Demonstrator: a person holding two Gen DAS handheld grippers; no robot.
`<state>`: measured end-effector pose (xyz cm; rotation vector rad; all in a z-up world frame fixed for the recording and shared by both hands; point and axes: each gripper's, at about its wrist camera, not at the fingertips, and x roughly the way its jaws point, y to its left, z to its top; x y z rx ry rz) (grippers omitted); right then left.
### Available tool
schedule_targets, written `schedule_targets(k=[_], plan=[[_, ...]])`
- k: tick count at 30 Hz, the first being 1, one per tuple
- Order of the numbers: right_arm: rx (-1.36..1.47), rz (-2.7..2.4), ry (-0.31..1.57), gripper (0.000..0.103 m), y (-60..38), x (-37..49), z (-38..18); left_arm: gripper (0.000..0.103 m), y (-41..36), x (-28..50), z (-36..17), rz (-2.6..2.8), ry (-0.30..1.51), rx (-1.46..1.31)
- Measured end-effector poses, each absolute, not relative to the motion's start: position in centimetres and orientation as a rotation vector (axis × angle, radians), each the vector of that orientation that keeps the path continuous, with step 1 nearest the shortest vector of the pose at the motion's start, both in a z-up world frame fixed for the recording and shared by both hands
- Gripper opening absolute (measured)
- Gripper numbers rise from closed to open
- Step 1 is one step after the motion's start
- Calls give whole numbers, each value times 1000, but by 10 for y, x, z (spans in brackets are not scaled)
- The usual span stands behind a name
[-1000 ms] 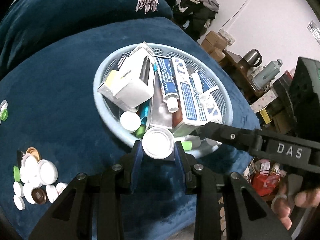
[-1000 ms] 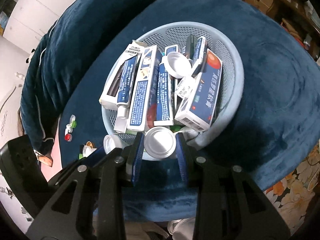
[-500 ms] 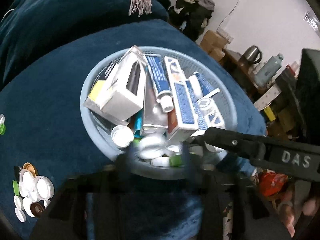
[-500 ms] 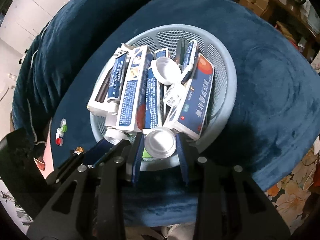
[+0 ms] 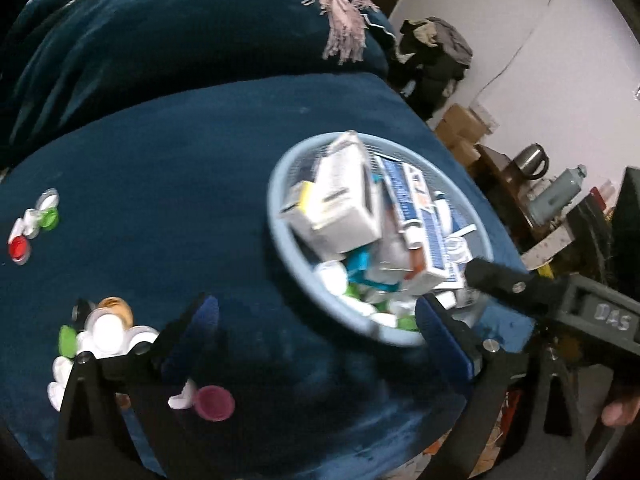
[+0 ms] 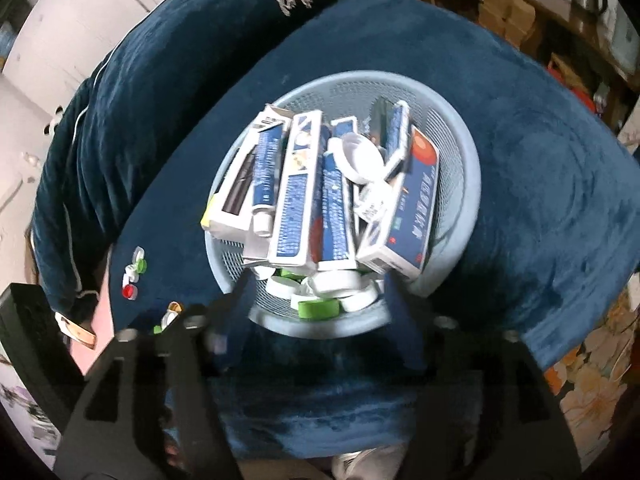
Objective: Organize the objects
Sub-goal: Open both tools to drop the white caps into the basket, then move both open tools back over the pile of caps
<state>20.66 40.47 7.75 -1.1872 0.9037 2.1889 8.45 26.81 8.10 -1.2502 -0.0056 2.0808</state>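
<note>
A light blue mesh basket (image 5: 280, 216) (image 6: 460, 152) sits on the dark blue cloth, filled with toothpaste boxes (image 6: 294, 192), tubes and white and green caps (image 6: 334, 282). My left gripper (image 5: 316, 332) is open and empty, above the cloth just left of the basket's near rim. My right gripper (image 6: 316, 300) is open and empty, its fingers straddling the basket's near rim over the caps. A pile of loose caps (image 5: 104, 332) lies on the cloth at the left, with a maroon cap (image 5: 214, 402) close by.
Another small group of caps, one red (image 5: 18, 248) (image 6: 129, 291), lies far left on the cloth. The right gripper's body (image 5: 560, 304) reaches in beside the basket. Boxes, a kettle (image 5: 530, 160) and clutter stand past the table's right edge.
Both grippers opened and let go of their white caps, which now lie in the basket. The left gripper swung left toward the loose cap pile; the right one backed off slightly.
</note>
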Motion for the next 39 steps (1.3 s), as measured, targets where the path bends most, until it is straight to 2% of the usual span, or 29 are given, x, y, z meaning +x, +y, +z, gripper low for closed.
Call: schedule_targets(k=[1, 3, 7, 21, 39], plan=[[-1184, 2201, 863, 91, 401, 203, 81, 99, 263, 83, 81, 2088, -8, -1249], [-1171, 2226, 765, 96, 391, 195, 89, 99, 252, 82, 82, 2100, -20, -1249], [-1164, 2279, 621, 100, 370, 179, 100, 99, 227, 71, 82, 2138, -55, -1262], [-1263, 2374, 444, 100, 299, 126, 102, 99, 162, 55, 78, 2280, -7, -1264], [-1305, 2425, 341, 100, 242, 91, 101, 99, 104, 56, 86, 2442, -41, -1189]])
